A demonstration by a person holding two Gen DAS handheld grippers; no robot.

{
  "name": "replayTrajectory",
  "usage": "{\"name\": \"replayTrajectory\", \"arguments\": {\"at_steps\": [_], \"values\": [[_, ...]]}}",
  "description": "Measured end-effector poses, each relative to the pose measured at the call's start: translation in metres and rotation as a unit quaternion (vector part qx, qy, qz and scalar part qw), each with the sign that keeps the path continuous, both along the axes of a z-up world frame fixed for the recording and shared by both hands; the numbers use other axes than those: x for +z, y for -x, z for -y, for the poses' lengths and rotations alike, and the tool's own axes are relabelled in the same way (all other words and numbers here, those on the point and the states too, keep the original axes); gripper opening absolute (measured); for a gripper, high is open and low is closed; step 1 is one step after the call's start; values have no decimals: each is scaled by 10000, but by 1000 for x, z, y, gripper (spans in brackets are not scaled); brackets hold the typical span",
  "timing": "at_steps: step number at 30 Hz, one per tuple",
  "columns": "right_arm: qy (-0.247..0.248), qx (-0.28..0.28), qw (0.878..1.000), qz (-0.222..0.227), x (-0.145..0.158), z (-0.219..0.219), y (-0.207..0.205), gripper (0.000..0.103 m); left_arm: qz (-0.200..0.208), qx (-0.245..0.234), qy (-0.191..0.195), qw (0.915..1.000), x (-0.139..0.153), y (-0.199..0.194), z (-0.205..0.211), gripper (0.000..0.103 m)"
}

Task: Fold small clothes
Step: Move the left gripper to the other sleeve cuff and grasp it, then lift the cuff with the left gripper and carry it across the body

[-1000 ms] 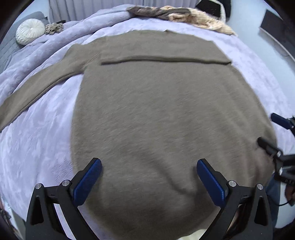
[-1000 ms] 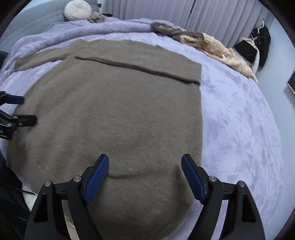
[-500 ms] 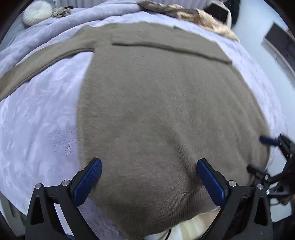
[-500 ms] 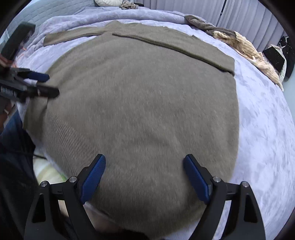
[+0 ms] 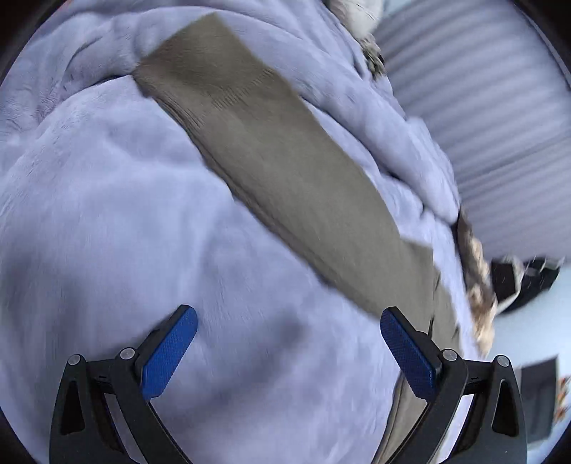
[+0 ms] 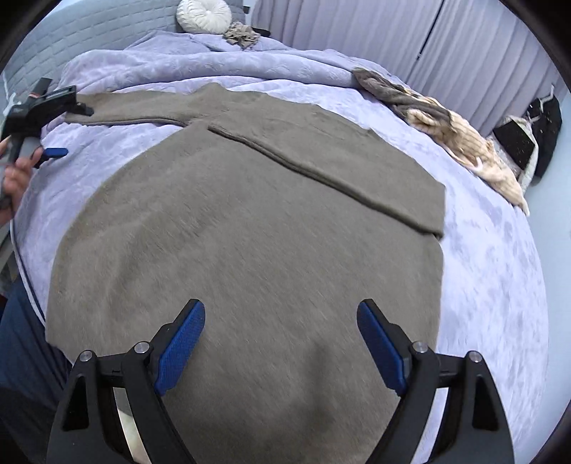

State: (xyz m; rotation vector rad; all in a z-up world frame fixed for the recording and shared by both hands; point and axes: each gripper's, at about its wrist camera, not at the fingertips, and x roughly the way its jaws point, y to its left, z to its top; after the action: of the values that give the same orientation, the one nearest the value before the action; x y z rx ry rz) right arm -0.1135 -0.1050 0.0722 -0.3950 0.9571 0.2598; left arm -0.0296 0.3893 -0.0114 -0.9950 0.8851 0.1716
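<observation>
A taupe knit sweater (image 6: 249, 232) lies flat on the lavender bed cover (image 6: 499, 285). One sleeve is folded across its top; the other sleeve (image 6: 135, 109) stretches out to the left. My right gripper (image 6: 282, 339) is open and empty, low over the sweater's hem. My left gripper (image 5: 285, 342) is open and empty over the bed cover, just short of the outstretched sleeve (image 5: 285, 160), which runs diagonally ahead of it. It also shows in the right wrist view (image 6: 67, 132), at the sleeve's cuff end.
A pile of tan and grey clothes (image 6: 446, 128) lies at the bed's far right edge. A round white cushion (image 6: 205, 16) and a small crumpled cloth (image 6: 242, 34) sit near the headboard. Curtains (image 6: 357, 32) hang behind. Dark items (image 6: 535, 139) lie beyond the bed.
My left gripper has swung from the sweater's hem over to the outstretched sleeve at the left. My right gripper has pulled back slightly and stays over the hem.
</observation>
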Motion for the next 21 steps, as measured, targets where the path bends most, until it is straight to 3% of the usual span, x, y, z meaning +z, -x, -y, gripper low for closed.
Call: {"name": "replayTrajectory", "arguments": {"at_steps": [9, 16, 17, 20, 21], "values": [[372, 371, 9984, -200, -6, -60, -26, 89, 750, 662, 347, 9944, -23, -53, -81, 103], [564, 409, 9973, -227, -9, -84, -63, 89, 1230, 875, 115, 9885, -23, -64, -106, 102], [549, 382, 9976, -203, -7, -85, -72, 89, 1293, 934, 81, 9872, -22, -63, -108, 93], [420, 108, 9989, -186, -3, -86, -106, 89, 1379, 889, 120, 9864, -28, -58, -115, 37], [309, -60, 9993, -208, 0, -84, -120, 89, 1352, 888, 309, 9863, -36, -60, -120, 25]]}}
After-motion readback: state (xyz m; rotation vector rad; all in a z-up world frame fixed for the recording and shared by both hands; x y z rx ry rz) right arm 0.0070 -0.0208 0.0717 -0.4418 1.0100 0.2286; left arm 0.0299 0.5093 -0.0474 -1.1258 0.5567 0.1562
